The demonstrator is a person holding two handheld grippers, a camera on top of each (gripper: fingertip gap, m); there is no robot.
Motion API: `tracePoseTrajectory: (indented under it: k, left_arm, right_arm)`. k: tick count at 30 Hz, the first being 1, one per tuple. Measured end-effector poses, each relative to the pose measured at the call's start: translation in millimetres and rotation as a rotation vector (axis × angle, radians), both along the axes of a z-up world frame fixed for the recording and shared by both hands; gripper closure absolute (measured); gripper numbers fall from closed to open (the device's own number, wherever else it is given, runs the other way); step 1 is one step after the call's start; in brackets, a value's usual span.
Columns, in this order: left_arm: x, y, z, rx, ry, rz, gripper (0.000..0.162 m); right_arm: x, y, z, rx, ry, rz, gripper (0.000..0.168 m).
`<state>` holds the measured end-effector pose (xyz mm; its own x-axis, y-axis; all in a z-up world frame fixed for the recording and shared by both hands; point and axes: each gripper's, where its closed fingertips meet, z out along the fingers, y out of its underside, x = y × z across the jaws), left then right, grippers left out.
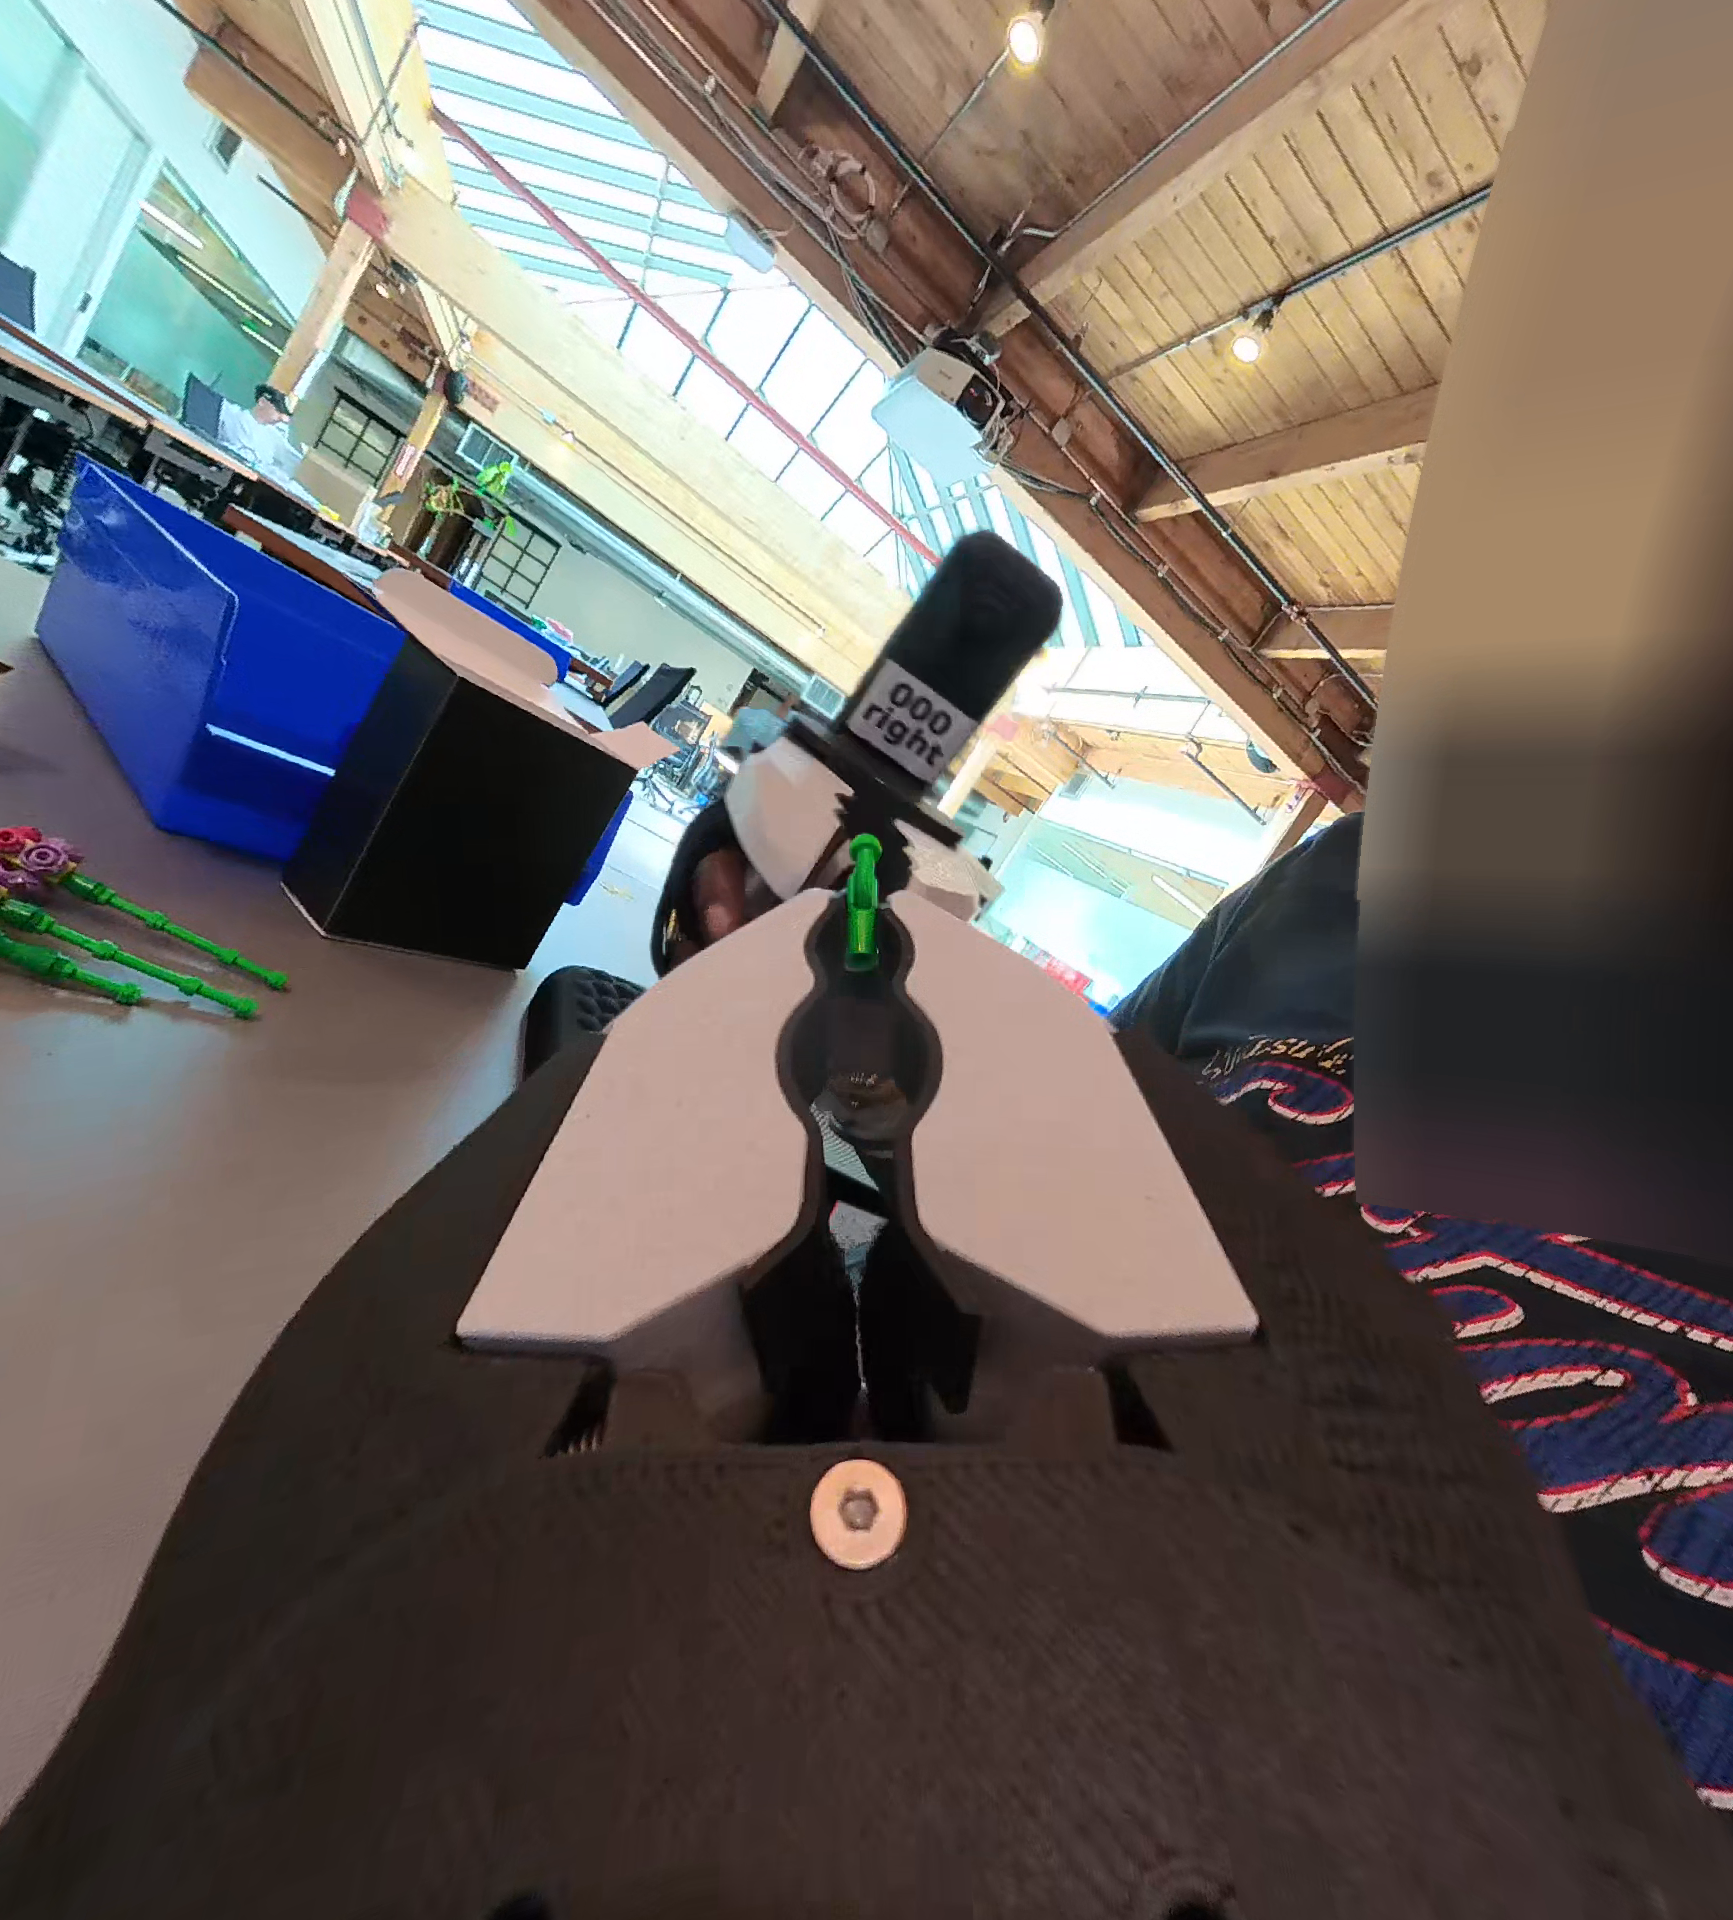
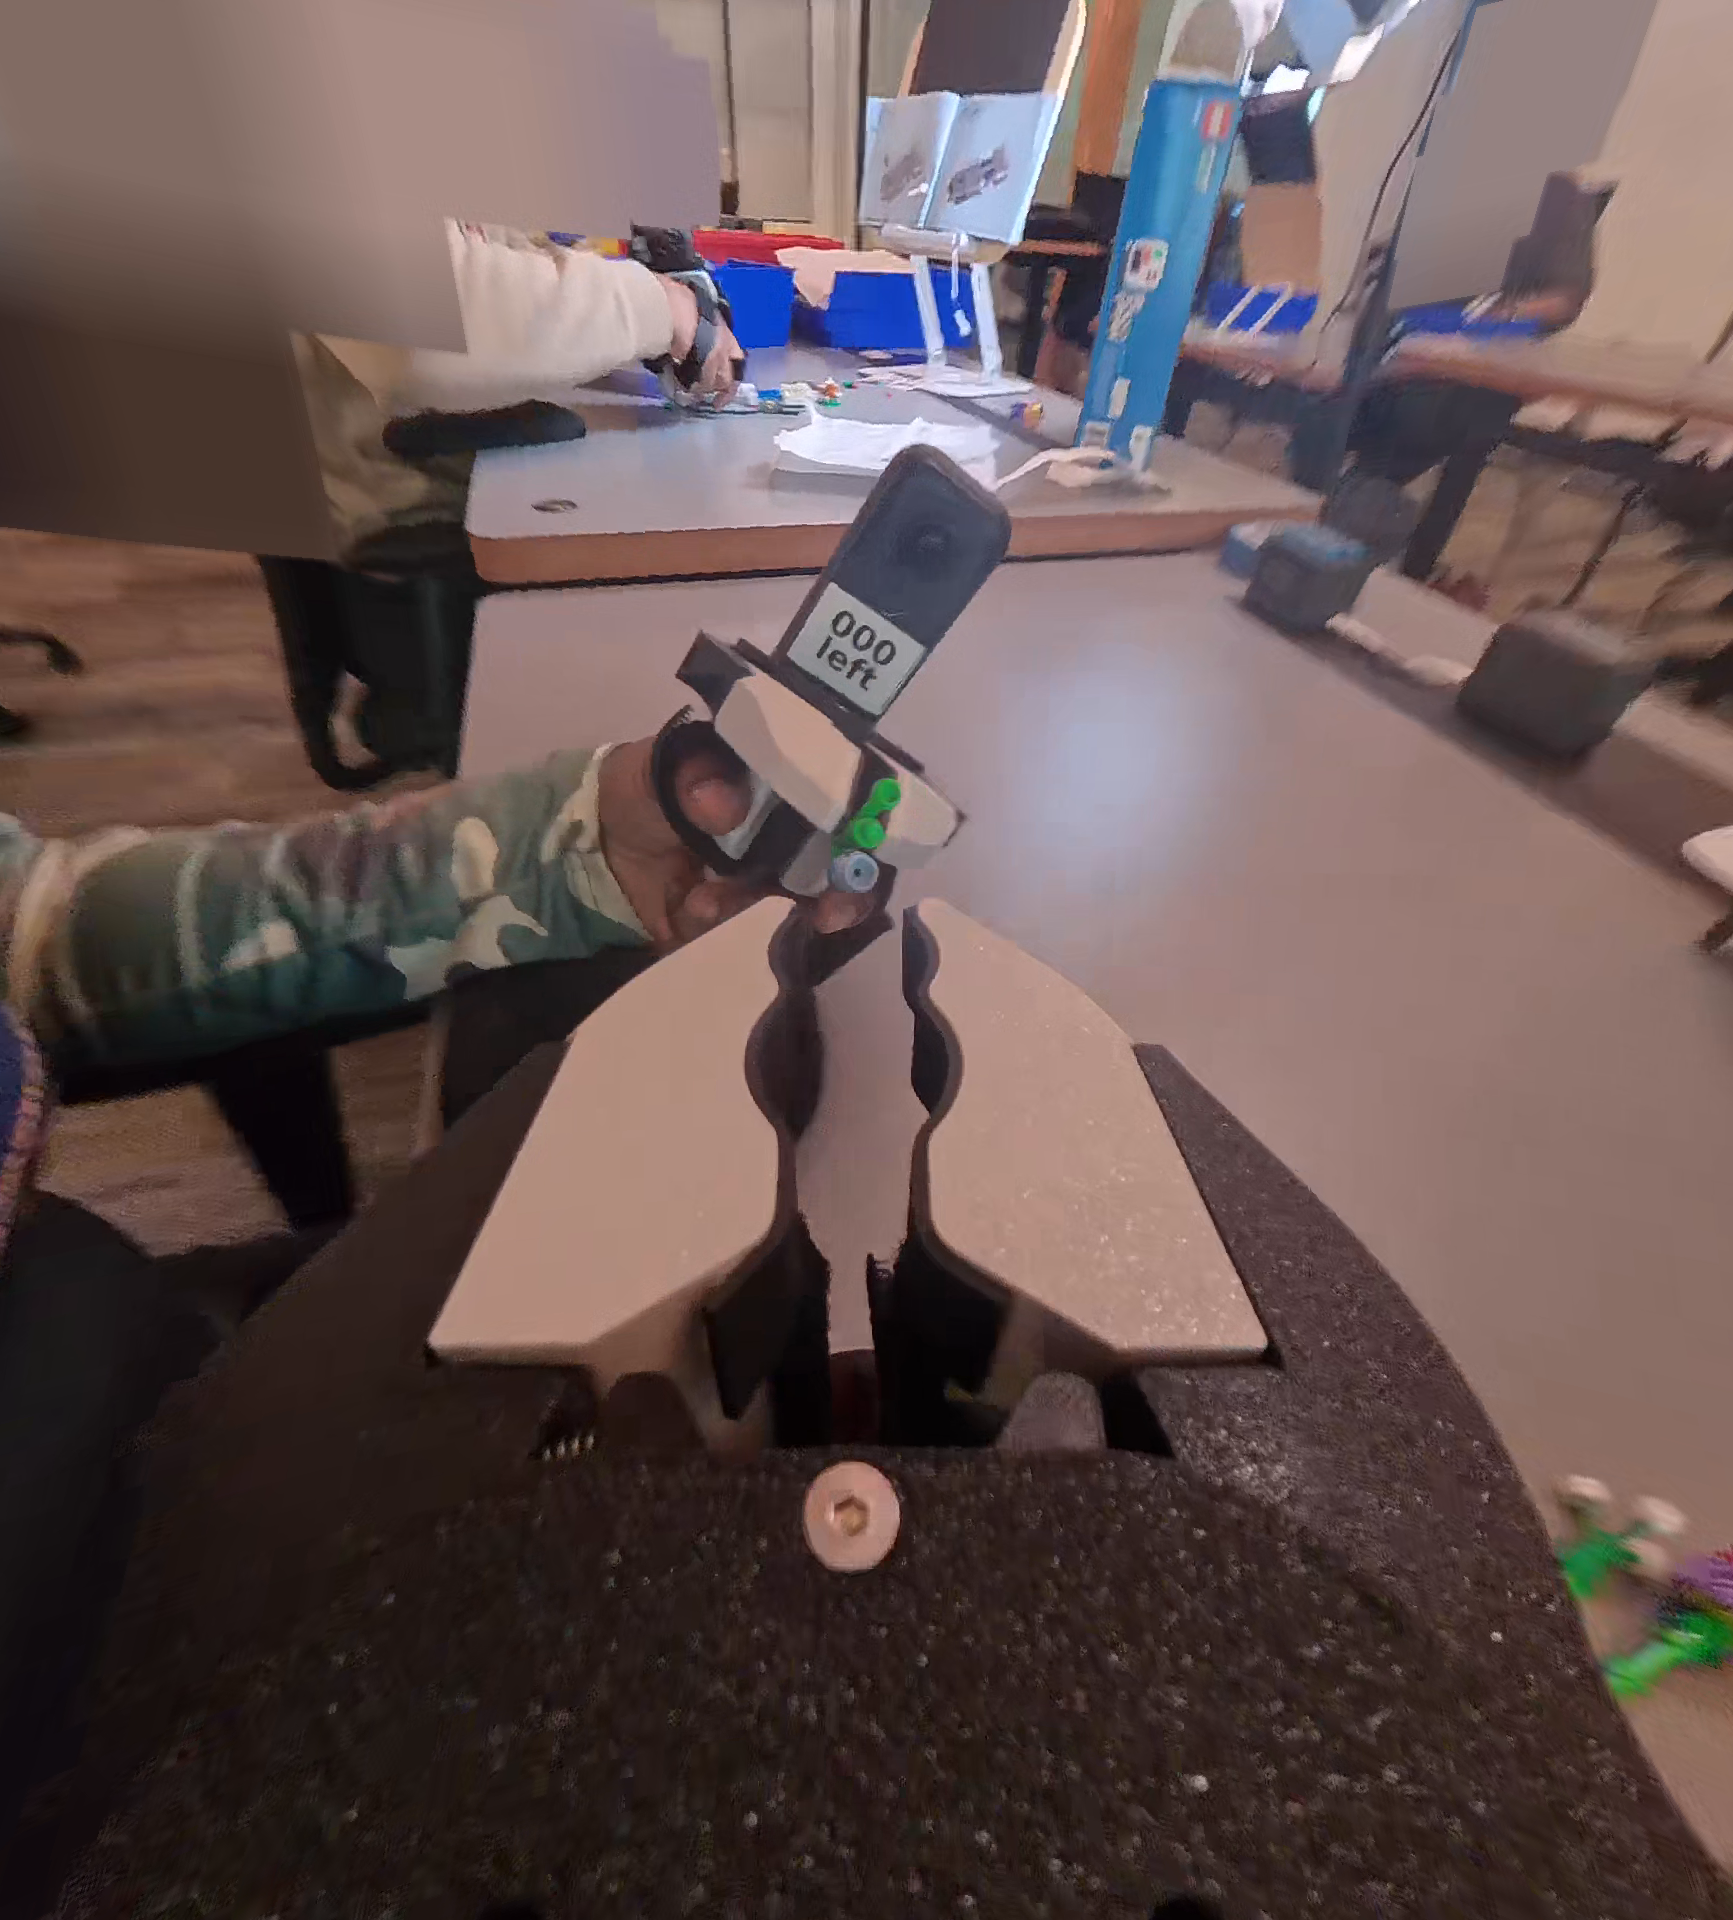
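Note:
My left gripper point(image 1: 860, 909) is shut on a short green toy stem point(image 1: 860, 920) whose top pokes out past the fingertips. My right gripper point(image 2: 849, 912) is open and empty, with a narrow gap between its white fingers. The two grippers face each other tip to tip above the grey table point(image 2: 1257, 935). In the right wrist view the left gripper point(image 2: 867, 836) holds the green stem point(image 2: 877, 805), which has a small grey-blue piece point(image 2: 854, 871) at its end, just beyond my right fingertips. In the left wrist view the right gripper point(image 1: 867, 844) sits right behind the stem's top.
Several toy brick flowers point(image 1: 20, 904) with green stems lie on the table to the left, blurred in the right wrist view point(image 2: 1714, 1600). A blue bin point(image 1: 218, 665) and a black box point(image 1: 457, 810) stand behind them. Another person point(image 2: 550, 312) works at a far table point(image 2: 737, 499). Less than 4 cm separates the two grippers' tips.

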<state>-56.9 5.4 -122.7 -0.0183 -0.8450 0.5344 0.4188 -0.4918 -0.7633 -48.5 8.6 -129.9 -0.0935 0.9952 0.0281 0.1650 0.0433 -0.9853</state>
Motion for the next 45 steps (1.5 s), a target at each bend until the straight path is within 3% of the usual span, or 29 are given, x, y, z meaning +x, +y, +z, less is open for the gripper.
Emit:
tracePoseTrajectory:
  k: [7,16,19,29,37,45]
  left_arm:
    - [8,-2,-6,0.011,0.064,-0.014,0.157]
    - [12,-4,-8,0.036,0.097,-0.016,0.156]
    - [13,-3,-8,0.057,0.122,0.005,0.136]
    - [19,-4,-10,0.105,0.173,0.027,0.154]
    - [23,-7,-15,0.124,0.222,0.013,0.155]
    - [26,-8,-19,0.117,0.256,-0.001,0.155]
  right_arm:
    - [2,-2,1,-0.269,0.020,0.088,0.157]
    - [3,-4,-5,-0.259,0.008,0.116,0.162]
    - [4,-1,0,-0.285,0.069,0.101,0.162]
    - [0,-3,0,-0.307,0.134,0.083,0.162]
    - [5,-4,-4,-0.265,0.075,0.106,0.155]
    - [7,-6,-7,-0.190,0.022,0.124,0.161]
